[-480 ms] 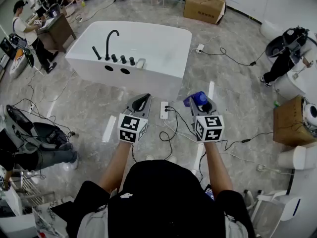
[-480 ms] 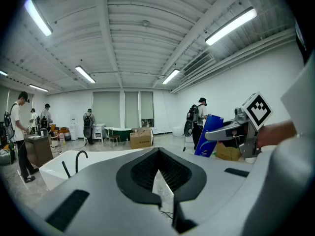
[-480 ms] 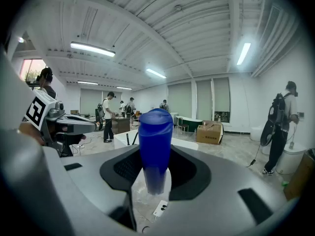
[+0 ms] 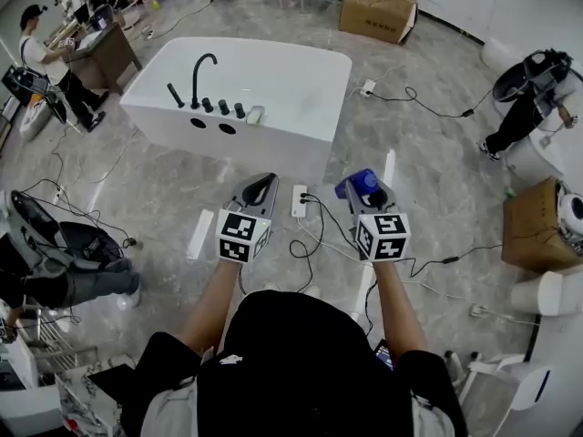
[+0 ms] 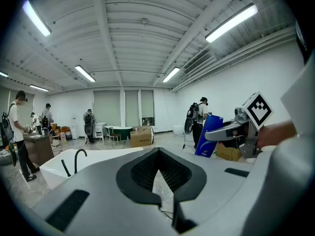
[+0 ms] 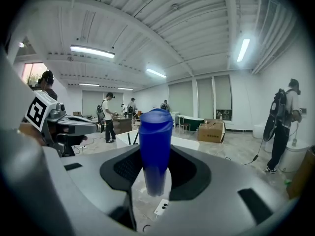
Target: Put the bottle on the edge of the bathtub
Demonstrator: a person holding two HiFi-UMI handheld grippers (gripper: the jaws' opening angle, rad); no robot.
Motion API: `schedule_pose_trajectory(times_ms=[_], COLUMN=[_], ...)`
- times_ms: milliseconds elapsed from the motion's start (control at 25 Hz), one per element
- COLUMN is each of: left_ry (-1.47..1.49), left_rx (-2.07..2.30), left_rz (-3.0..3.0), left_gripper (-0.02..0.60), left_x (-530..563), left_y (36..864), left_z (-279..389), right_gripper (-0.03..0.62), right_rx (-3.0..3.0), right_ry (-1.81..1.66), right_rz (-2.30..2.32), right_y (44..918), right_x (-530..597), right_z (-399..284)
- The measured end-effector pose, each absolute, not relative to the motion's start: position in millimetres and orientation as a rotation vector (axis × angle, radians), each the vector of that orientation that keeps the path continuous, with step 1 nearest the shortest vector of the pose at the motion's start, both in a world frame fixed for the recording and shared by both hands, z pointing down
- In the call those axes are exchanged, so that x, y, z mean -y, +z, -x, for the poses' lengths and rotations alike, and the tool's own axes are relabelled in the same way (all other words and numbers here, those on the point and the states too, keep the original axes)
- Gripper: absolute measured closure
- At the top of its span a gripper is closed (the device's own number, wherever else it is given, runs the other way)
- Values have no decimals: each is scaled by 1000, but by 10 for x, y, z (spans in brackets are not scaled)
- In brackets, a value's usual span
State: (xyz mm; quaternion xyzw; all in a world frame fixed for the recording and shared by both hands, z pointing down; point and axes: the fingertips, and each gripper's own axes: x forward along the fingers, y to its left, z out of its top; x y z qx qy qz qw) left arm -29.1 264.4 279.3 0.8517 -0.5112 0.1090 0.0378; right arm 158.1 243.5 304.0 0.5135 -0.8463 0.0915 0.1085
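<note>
From the head view we see the white bathtub (image 4: 310, 62) in the upper middle of the frame, well apart from both grippers. Its black faucet (image 4: 202, 69) and knobs crowd the left end of the near rim, and the right stretch of that rim is bare. A power strip (image 4: 299, 201) and cables lie on the marble floor between us and the tub. Only the right gripper view shows the grip plainly: the right gripper (image 4: 364, 188) has its jaws spread wide and pressed on the upright blue bottle (image 6: 155, 146). The left gripper view shows the left gripper (image 5: 157, 154) with its tips meeting and nothing between them, and the bottle's labelled side at right.
</note>
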Motion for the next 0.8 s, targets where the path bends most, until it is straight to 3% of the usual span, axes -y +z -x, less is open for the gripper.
schedule_pose_trajectory(times_ms=[400,800], left_ry=[362,360], left_rx=[1582,1587], left_rz=[-2581,-2557], left_gripper=[571,571], left_x=[-2774,-2524], left_y=[3015,3164], left_z=[10,125], right_gripper=[433,431], right_rx=[2505,2517], right_ry=[276,267], right_rz=[-1448,-1396], right_y=[3239,3331], right_x=[-2473,-2201], right_z=[-1804,-1605])
